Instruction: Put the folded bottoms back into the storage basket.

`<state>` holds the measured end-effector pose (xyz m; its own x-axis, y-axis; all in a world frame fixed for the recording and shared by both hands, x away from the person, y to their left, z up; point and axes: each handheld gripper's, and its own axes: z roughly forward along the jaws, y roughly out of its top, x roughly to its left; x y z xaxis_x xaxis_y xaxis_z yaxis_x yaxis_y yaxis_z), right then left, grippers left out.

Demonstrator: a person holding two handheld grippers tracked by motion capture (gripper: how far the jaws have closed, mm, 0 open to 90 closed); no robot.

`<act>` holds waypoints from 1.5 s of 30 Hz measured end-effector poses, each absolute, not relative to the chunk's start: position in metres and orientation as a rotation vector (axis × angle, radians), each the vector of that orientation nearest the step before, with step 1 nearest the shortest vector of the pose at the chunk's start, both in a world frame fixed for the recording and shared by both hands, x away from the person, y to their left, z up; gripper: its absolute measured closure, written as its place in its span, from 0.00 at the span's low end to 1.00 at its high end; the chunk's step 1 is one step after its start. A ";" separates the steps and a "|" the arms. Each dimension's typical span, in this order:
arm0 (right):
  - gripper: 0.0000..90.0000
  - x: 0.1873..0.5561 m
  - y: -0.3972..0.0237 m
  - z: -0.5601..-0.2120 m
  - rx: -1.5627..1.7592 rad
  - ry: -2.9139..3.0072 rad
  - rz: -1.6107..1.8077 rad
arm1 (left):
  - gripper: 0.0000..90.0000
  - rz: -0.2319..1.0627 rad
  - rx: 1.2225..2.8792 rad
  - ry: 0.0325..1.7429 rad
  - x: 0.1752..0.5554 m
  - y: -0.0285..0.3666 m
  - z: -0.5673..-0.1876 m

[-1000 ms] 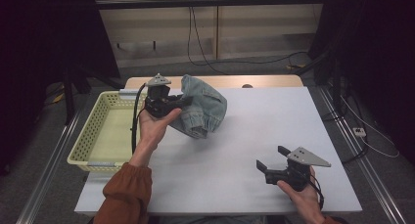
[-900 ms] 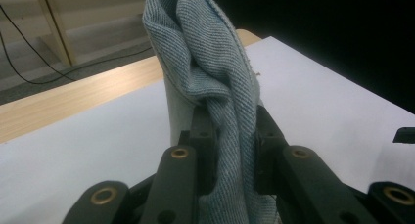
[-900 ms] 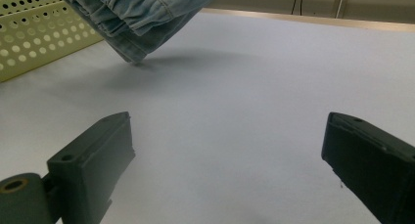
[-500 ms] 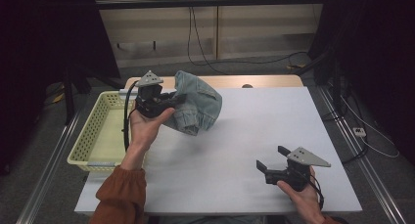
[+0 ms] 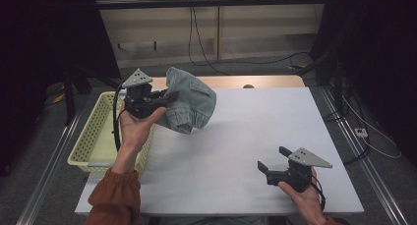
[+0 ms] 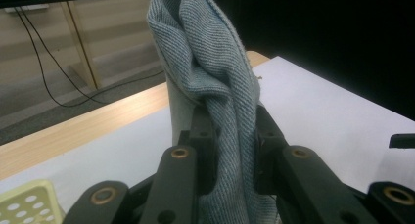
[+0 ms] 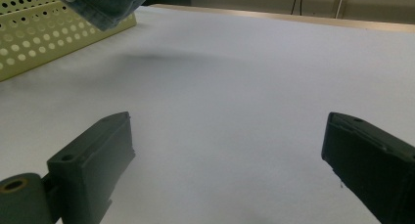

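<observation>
A dim room with wooden panelling and trailing cables lies behind a white-topped table (image 5: 236,136) with a pale wood strip along its far edge. At the table's left edge sits a pale yellow perforated plastic basket (image 5: 96,136). The left gripper (image 5: 164,98) is held above the table's far-left corner, right beside the basket, with its jaws clamped tight on a bunched fold of a light blue denim garment (image 5: 189,99). In the left gripper view the cloth (image 6: 215,87) is pinched between the two black jaws and stands up past them. The garment hangs clear of the table — its shadow falls on the white surface below — so it seems to be mid-carry, likely bound for the basket, and a pinch on a thick fold keeps the limp fabric from slipping.

The right gripper (image 5: 275,161) rests low near the table's near-right corner, jaws spread wide with nothing between them; in the right gripper view there is bare table between its jaws (image 7: 230,155), apparently parked out of the way.

Compared with a second ago, the left hand has lifted the garment higher and drawn it leftward toward the basket — the right hand has not shifted.
</observation>
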<state>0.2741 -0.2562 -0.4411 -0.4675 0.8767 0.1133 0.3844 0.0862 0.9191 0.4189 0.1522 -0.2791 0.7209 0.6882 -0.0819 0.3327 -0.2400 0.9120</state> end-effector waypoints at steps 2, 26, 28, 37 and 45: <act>0.05 0.274 -0.256 -0.441 1.238 1.896 1.367 | 0.85 0.418 1.849 0.786 0.417 0.155 -0.277; 0.05 0.275 -0.255 -0.442 1.238 1.905 1.361 | 0.85 0.500 1.807 0.791 0.397 0.188 -0.252; 0.05 0.275 -0.255 -0.441 1.235 1.907 1.357 | 0.85 0.510 1.811 0.796 0.396 0.190 -0.250; 0.05 0.274 -0.256 -0.441 1.237 1.907 1.360 | 0.85 0.525 1.772 0.816 0.388 0.206 -0.243; 0.06 0.274 -0.255 -0.441 1.235 1.908 1.360 | 0.85 0.564 1.766 0.846 0.384 0.219 -0.243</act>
